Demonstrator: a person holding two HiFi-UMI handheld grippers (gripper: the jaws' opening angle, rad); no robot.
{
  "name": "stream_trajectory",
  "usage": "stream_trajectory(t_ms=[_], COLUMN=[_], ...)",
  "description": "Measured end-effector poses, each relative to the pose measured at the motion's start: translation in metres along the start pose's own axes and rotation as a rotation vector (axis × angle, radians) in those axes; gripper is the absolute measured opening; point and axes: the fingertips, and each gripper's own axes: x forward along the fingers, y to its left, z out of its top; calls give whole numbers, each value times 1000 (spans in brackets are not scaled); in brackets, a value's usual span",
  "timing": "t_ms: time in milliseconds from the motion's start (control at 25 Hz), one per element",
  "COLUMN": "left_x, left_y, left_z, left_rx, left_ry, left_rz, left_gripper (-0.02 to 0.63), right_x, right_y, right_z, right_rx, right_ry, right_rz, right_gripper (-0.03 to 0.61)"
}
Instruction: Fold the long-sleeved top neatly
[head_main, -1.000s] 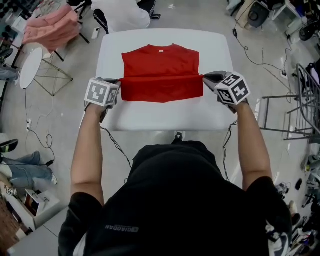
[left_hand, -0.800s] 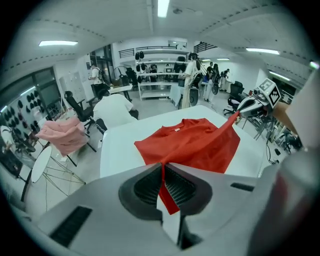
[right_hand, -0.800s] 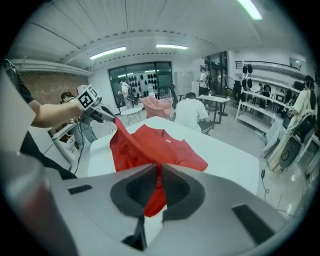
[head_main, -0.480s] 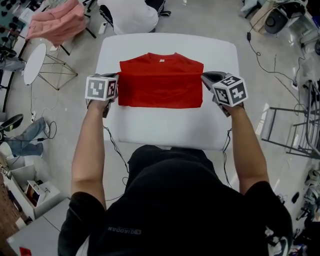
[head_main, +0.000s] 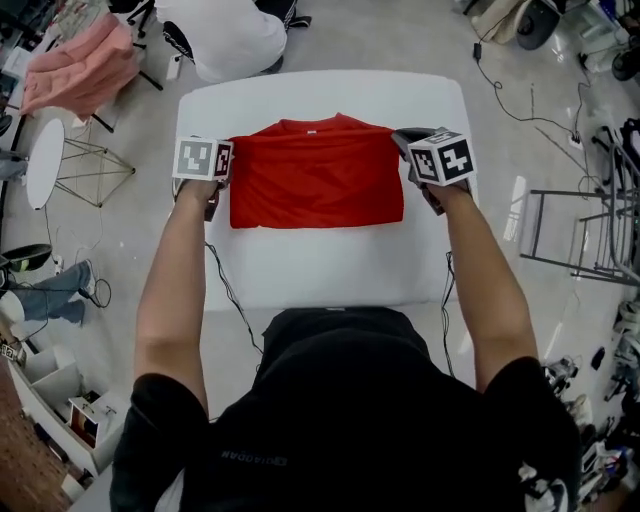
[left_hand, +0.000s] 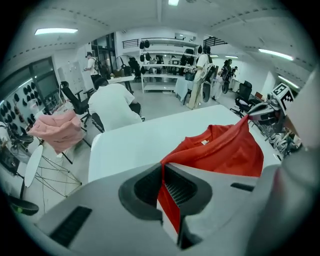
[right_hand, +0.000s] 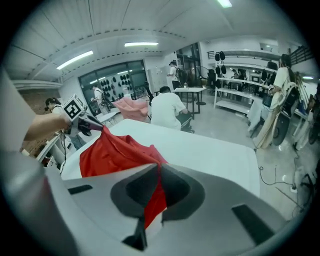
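Left gripper (left_hand: 162, 172) and right gripper (right_hand: 159, 180) clamp their jaws on opposite corners of the red top (head_main: 316, 170), upper centre on the worktop (head_main: 320, 265); the fold is best laid level, edges aligned.

Red top (head_main: 316, 172) lies folded into a rectangle on the white table (head_main: 320, 260); collar at far edge.

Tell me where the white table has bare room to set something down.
The widest free patch of the table is its near strip, between the red top and the person. A narrower strip lies beyond its far edge. The sides are crowded: the left gripper and right gripper each pinch the top there.
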Motion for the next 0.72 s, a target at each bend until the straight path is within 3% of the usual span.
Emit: stream_trajectory(t_ms=[400, 520, 720], left_x=[63, 72, 80], left_y=[14, 17, 15], left_z=[-10, -14, -13], left_rx=[-69, -83, -100], left_ry=[74, 72, 40], left_rz=[-24, -34, -44], left_gripper=[18, 18, 18], right_x=[66, 78, 83], right_y=[-44, -46, -49], right_z=[-22, -34, -37], right_rx=[1, -8, 45], right_ry=[140, 170, 117], right_rz=[-157, -171, -148], right_gripper=[18, 17, 17])
